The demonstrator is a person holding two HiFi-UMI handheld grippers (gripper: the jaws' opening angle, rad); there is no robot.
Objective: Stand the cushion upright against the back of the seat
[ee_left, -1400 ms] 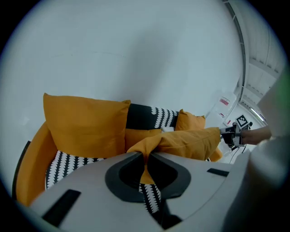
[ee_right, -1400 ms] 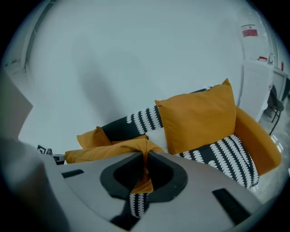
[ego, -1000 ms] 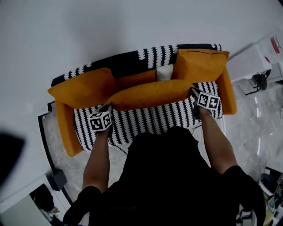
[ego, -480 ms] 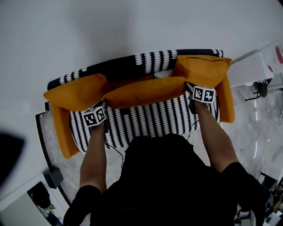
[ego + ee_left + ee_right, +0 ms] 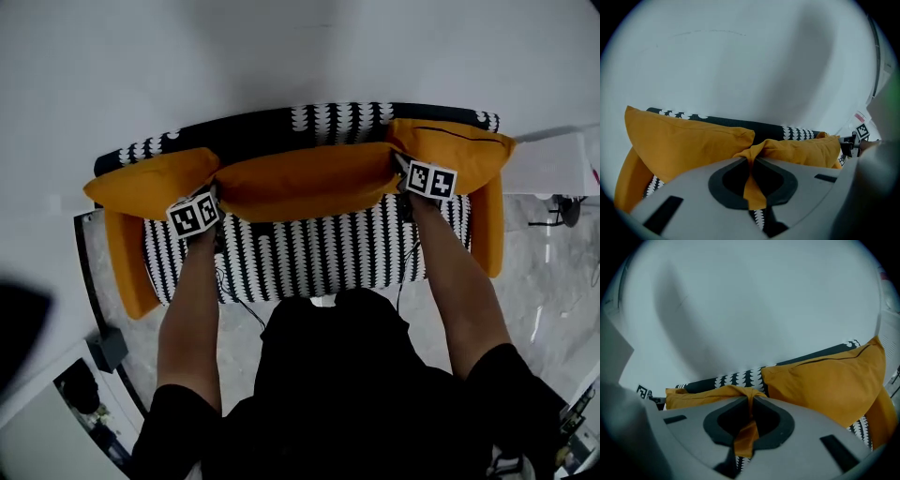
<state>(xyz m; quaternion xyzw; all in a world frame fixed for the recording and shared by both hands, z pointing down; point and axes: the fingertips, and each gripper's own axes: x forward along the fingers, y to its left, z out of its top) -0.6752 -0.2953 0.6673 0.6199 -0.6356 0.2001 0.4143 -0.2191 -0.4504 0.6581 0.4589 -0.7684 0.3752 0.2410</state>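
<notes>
At the far left of the sofa (image 5: 309, 120), an orange armrest (image 5: 122, 267) borders the black-and-white patterned seat (image 5: 309, 248). Above it an orange side cushion (image 5: 145, 183) lies tilted against the backrest, its right corner just beside the left tongs (image 5: 750, 160). These tongs are clenched on the left corner of the cushion (image 5: 305, 180). In the left gripper view a fold of orange fabric is pinched between the two jaws and hangs down behind them.

The cushion stretches crosswise between the two tongs, over the rear of the seat and in front of the patterned backrest. Its long edge runs along the backrest. Whether its lower edge rests on the seat cannot be told.

The right tongs (image 5: 751, 397) grasp the opposite corner the same way, with orange cloth squeezed in the narrow gap between the jaws. Just to their right, a second side cushion (image 5: 459, 150) leans in the sofa's right corner, above the other orange armrest (image 5: 487, 225). Both forearms reach from the person's dark-clothed body toward the sofa. A pale wall (image 5: 281, 47) stands behind it.
</notes>
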